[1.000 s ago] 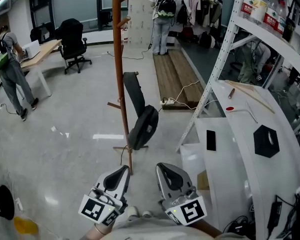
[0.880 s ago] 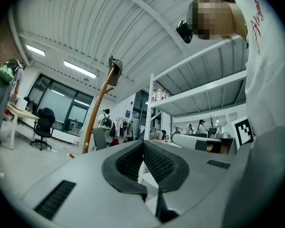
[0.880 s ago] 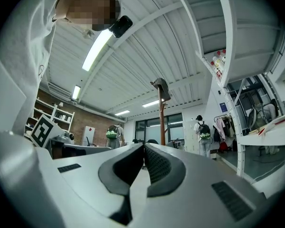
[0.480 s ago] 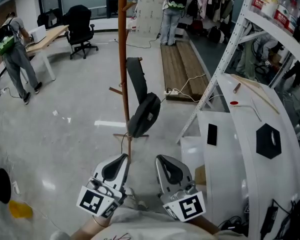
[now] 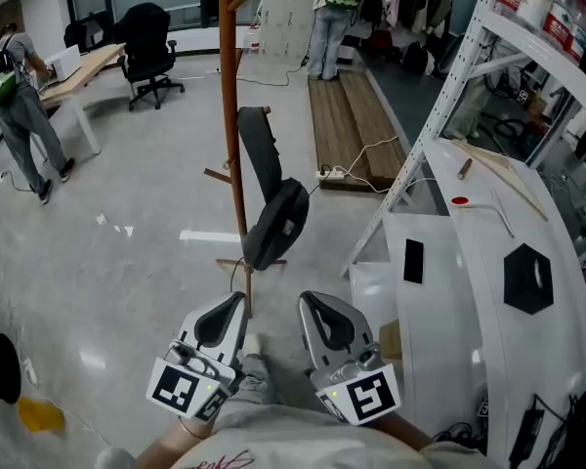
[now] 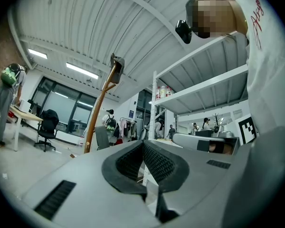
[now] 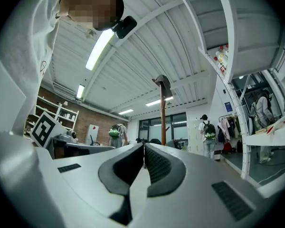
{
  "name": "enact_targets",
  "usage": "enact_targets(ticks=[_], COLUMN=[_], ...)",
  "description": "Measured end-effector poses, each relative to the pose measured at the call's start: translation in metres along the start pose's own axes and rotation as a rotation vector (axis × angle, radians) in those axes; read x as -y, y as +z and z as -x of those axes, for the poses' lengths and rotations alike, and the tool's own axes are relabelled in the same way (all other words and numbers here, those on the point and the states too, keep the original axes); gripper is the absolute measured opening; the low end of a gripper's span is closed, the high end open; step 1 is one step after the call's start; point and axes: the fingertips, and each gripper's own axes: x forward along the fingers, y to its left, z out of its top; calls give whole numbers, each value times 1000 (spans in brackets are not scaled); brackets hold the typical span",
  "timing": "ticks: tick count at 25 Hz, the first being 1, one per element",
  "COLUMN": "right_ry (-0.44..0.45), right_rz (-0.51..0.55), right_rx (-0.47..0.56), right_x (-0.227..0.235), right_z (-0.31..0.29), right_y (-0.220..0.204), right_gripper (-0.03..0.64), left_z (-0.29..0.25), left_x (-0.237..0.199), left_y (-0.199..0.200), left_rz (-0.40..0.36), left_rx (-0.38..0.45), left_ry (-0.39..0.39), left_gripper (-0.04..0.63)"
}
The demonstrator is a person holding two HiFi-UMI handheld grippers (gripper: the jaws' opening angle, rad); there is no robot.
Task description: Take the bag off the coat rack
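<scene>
In an open workshop, two hand-held grippers sit side by side, low, facing a coat rack.
The left gripper (image 5: 222,320) and right gripper (image 5: 324,322) both have their jaws pressed together, empty. The black fabric bag (image 5: 278,225) hangs by its strap on the brown wooden coat rack (image 5: 231,115), well ahead of them, with white metal shelving (image 5: 439,96) to the right. Only the gripper views show the rack's top.

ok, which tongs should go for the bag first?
Right, marginally. The bag hangs right of the pole, clear ahead of the right tongs; the left tongs face the pole. Both are shut and empty.
</scene>
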Motion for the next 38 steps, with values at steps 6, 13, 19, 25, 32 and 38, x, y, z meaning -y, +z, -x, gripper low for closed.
enact_targets(ticks=[6, 13, 19, 25, 32, 38], right_ry=[-12, -15, -34, -37, -45, -52], right_rz=[-7, -50, -34, -17, -15, -12], right_rx=[-5, -10, -21, -10, -10, -7], right_x=[17, 39, 62, 78, 95, 103], right_z=[-28, -73, -114, -151, -181, -206], right_y=[-10, -22, -30, -31, -39, -42], right_gripper=[20, 20, 20, 20, 20, 20], left_z=[-25, -62, -96, -121, -147, -165], left_x=[-23, -60, -97, -125, -149, -169], left_y=[0, -4, 1, 1, -1, 1], left_rz=[-5, -2, 1, 12, 16, 11], left_rx=[11, 2, 5, -9, -16, -17], left_ry=[-6, -14, -18, -23, -40, -62], left_gripper=[17, 17, 17, 17, 17, 17])
